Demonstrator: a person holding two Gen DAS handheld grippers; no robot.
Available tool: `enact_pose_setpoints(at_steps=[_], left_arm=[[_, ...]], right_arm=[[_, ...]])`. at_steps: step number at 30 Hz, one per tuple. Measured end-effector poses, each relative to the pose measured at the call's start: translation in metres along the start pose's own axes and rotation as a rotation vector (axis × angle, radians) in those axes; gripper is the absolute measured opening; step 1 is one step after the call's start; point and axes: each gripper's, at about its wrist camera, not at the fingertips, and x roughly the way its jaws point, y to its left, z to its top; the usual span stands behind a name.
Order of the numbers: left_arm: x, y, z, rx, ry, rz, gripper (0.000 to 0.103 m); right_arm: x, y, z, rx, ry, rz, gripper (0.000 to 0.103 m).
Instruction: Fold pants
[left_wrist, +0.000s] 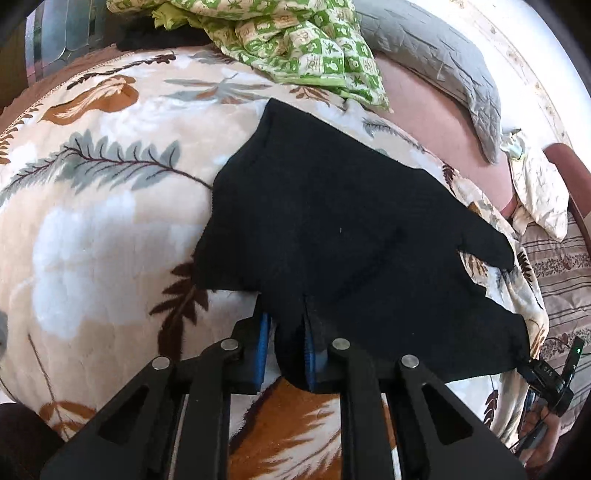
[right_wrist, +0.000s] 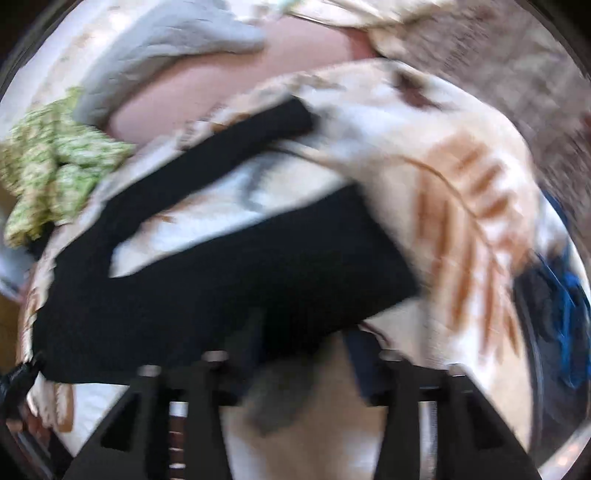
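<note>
Black pants (left_wrist: 332, 221) lie on a leaf-patterned blanket (left_wrist: 92, 221) on a bed. In the left wrist view my left gripper (left_wrist: 286, 350) is shut on a bunched edge of the pants between its blue pads (left_wrist: 263, 343). The right gripper's body shows at the pants' far right corner (left_wrist: 546, 376). The right wrist view is blurred: the pants (right_wrist: 221, 288) spread with two legs apart, and my right gripper (right_wrist: 299, 343) sits at their near edge with its fingers wide apart. The cloth covers its left finger.
A green checked cloth (left_wrist: 295, 44) and a grey quilted pillow (left_wrist: 443, 62) lie at the head of the bed. A pink sheet (left_wrist: 436, 129) shows beyond the blanket. A striped cover (left_wrist: 561, 288) lies at the right. Blue fabric (right_wrist: 569, 314) sits at the right edge.
</note>
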Motion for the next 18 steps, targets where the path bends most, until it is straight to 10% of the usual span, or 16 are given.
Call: enact_pose_setpoints(at_steps=[4, 6, 7, 13, 18], left_arm=[[-0.002, -0.005, 0.002, 0.024, -0.01, 0.018, 0.015], [-0.005, -0.005, 0.001, 0.027, -0.015, 0.021, 0.015], [-0.008, -0.004, -0.001, 0.03, -0.021, 0.021, 0.015], [-0.002, 0.006, -0.009, 0.033, -0.014, 0.049, 0.023], [-0.026, 0.006, -0.008, 0.066, -0.083, 0.101, 0.042]], right_arm=[[-0.001, -0.022, 0.009, 0.089, -0.06, 0.088, 0.056], [0.004, -0.019, 0.012, 0.059, -0.03, 0.06, 0.005], [0.001, -0.017, 0.012, 0.046, -0.03, 0.058, 0.003], [0.003, -0.004, 0.007, -0.058, -0.003, -0.074, 0.008], [-0.019, 0.003, 0.006, -0.066, -0.058, -0.14, 0.039]])
